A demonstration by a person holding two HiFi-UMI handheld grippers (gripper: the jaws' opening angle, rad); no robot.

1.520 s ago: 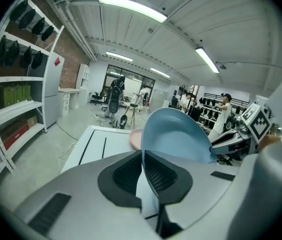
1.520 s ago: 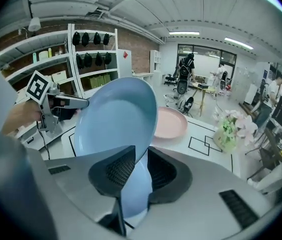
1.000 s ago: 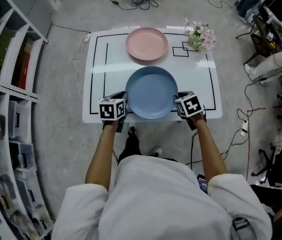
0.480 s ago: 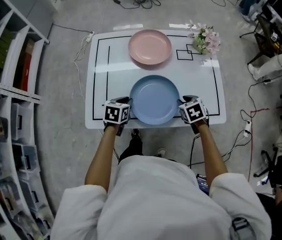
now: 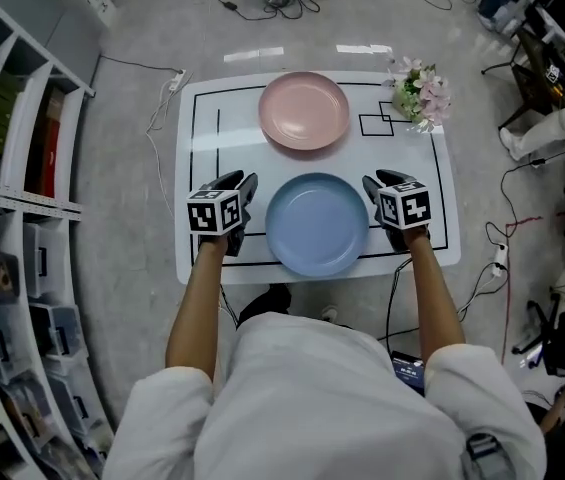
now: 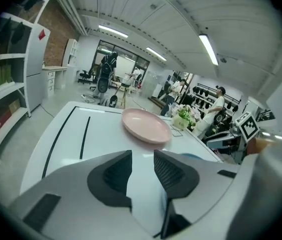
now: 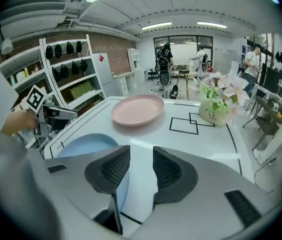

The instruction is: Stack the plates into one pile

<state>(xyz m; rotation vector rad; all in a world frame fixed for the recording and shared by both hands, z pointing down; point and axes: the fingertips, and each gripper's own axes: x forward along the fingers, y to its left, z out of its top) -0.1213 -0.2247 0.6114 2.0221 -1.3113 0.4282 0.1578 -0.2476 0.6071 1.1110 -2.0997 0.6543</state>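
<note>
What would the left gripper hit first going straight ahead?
Probably the bare white table, short of the pink plate. On the left gripper, the fingers have just been opening, nothing between them.

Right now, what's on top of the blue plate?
Nothing: the blue plate lies bare on the table; the pink plate sits apart behind it. Tabletop beneath is covered.

Near plate (image 5: pixel 317 225) before far plate (image 5: pixel 304 111), flowers (image 5: pixel 422 93) right
</note>
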